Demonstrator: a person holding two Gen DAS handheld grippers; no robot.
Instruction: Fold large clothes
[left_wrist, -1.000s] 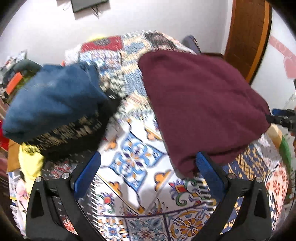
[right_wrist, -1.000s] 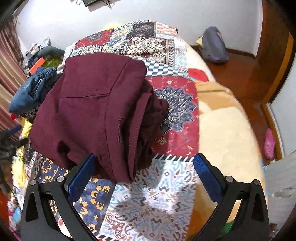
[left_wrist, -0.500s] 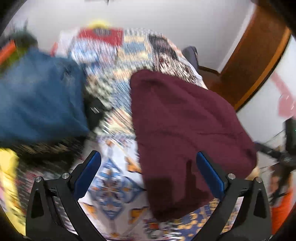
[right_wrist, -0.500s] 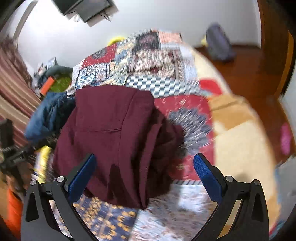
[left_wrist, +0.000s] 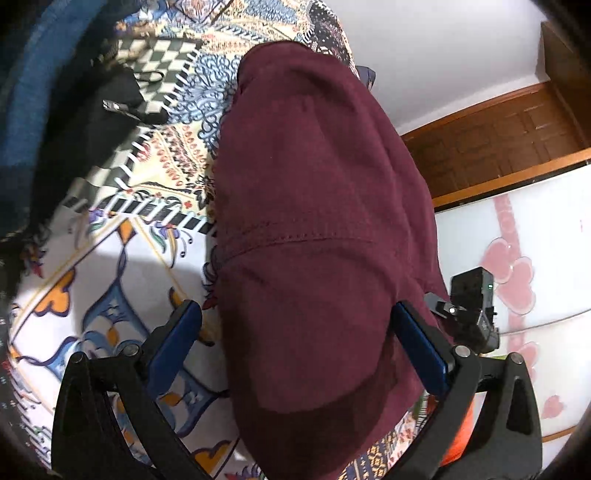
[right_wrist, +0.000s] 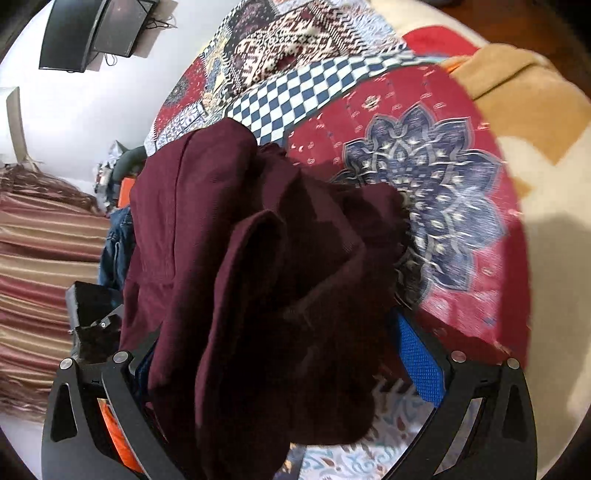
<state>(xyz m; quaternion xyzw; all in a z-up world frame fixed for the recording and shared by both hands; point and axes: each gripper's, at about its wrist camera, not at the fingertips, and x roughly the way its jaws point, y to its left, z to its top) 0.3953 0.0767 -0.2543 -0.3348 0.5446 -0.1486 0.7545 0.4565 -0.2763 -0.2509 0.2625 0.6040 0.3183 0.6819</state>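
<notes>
Patchwork bedspread (left_wrist: 122, 258), maroon garment (left_wrist: 317, 236) between open tools

No word, number, brand or sign can be read in either view. A small pale tag (left_wrist: 110, 106) sits on the black cloth (left_wrist: 92, 122) far ahead and to the left of the left tool, but any marks on it are too small and blurred to make out. The patchwork bed cover (right_wrist: 424, 155) ahead of the right tool carries only printed patterns, and the dark flat screen (right_wrist: 92, 33) on the wall, far ahead on its left, shows no readable characters.
</notes>
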